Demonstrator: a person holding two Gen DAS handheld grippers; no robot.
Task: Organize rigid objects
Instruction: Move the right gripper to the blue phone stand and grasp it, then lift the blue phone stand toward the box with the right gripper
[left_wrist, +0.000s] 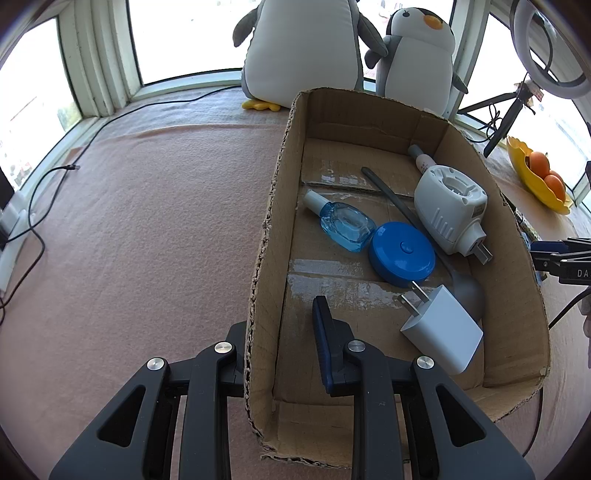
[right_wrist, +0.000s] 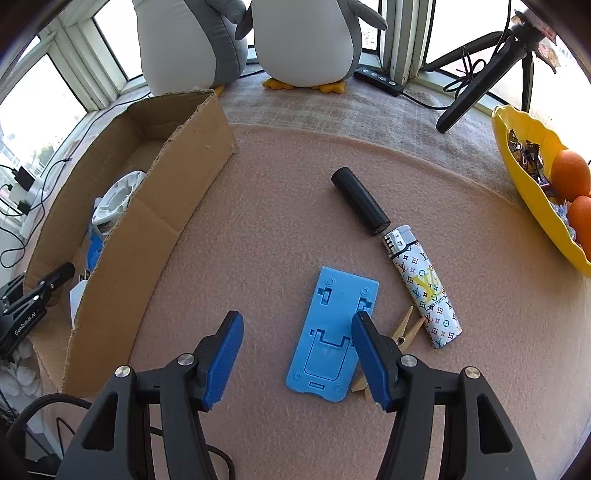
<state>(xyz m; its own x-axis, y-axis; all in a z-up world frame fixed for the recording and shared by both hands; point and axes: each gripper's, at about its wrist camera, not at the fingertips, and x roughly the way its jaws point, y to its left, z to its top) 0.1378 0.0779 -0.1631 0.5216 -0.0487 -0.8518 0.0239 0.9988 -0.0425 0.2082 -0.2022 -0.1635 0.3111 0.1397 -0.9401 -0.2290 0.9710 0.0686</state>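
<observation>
the left tool (left_wrist: 284, 332) is clamped on the near left wall of the cardboard box (left_wrist: 266, 229). the right tool (right_wrist: 297, 350) is open above a blue phone stand (right_wrist: 330, 334) lying flat on the pink counter (right_wrist: 277, 206), right of the box, with a patterned lighter (right_wrist: 423, 286) further right.

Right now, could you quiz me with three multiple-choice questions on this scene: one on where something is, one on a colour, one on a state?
1. Where is the white charger?
A on the mat
B in the cardboard box
C in the yellow bowl

2. What colour is the phone stand?
A blue
B red
C black

3. The right jaws are:
A shut on the lighter
B open and empty
C shut on the phone stand

Answers: 1 B, it lies on the box floor; 2 A, plainly blue; 3 B, the pads stand apart, gripping nothing.
</observation>
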